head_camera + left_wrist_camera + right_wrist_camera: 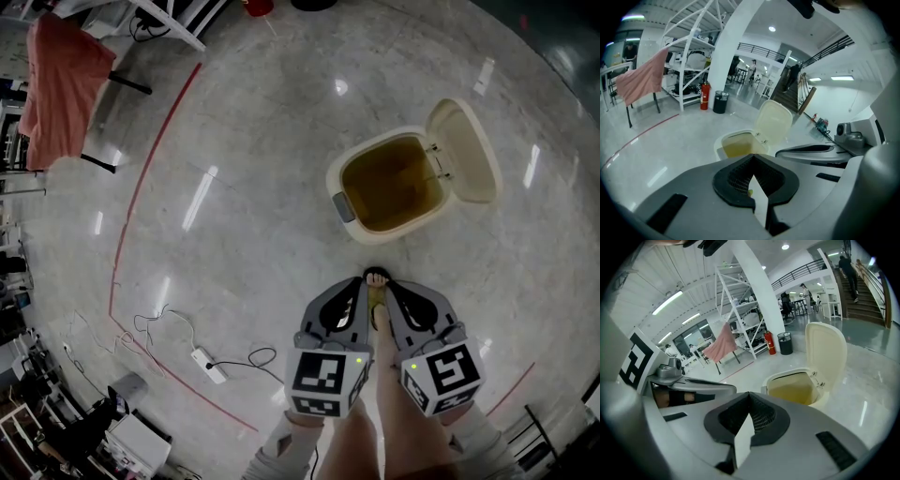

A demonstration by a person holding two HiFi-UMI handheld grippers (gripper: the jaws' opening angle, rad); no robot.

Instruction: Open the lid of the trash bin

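Nearest the camera, the left hand-held gripper [363, 280] and right hand-held gripper [388, 283] hang side by side, jaws pressed together, apparently on nothing, while the trash bin [335, 176] at one o'clock stands with its lid [466, 150] upright, so the opening looks done and the next move calls for no grasp.

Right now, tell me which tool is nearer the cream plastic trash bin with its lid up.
Too close to call. The left tool and right tool sit side by side, both short of the front rim of the cream plastic trash bin; the right faces its middle.
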